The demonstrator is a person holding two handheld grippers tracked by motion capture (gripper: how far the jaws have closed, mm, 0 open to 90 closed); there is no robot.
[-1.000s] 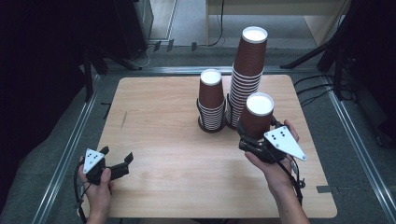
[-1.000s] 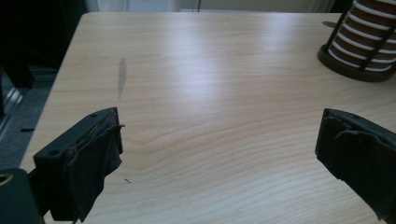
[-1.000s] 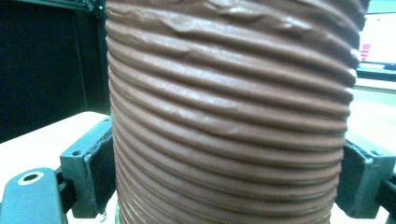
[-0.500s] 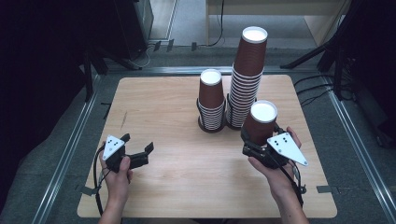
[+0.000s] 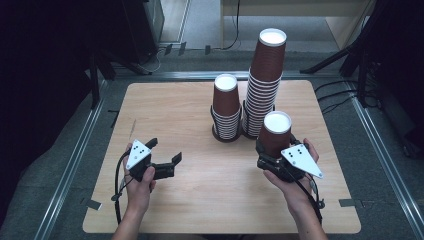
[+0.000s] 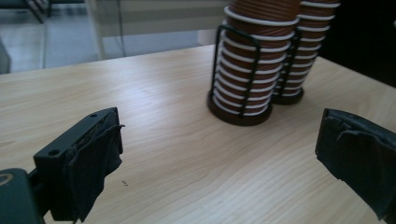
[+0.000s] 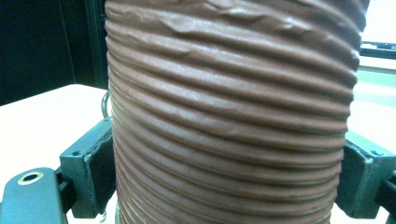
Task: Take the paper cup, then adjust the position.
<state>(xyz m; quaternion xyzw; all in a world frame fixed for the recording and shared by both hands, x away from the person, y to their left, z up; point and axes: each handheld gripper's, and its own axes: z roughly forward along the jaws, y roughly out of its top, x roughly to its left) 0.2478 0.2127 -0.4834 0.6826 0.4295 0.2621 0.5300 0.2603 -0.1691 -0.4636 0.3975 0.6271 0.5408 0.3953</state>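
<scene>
Lowered ribbed brown cup (image 5: 276, 134), upside-down.

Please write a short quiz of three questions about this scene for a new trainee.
1. True or false: the right tongs grip a brown ribbed paper cup.
2. How many stacks of brown paper cups stand in black wire holders on the light wooden table?
3. The left tongs are: A) open and empty; B) shut on a cup.

Key: 1 true; 2 two, a short stack and a tall stack; 3 A.
</scene>
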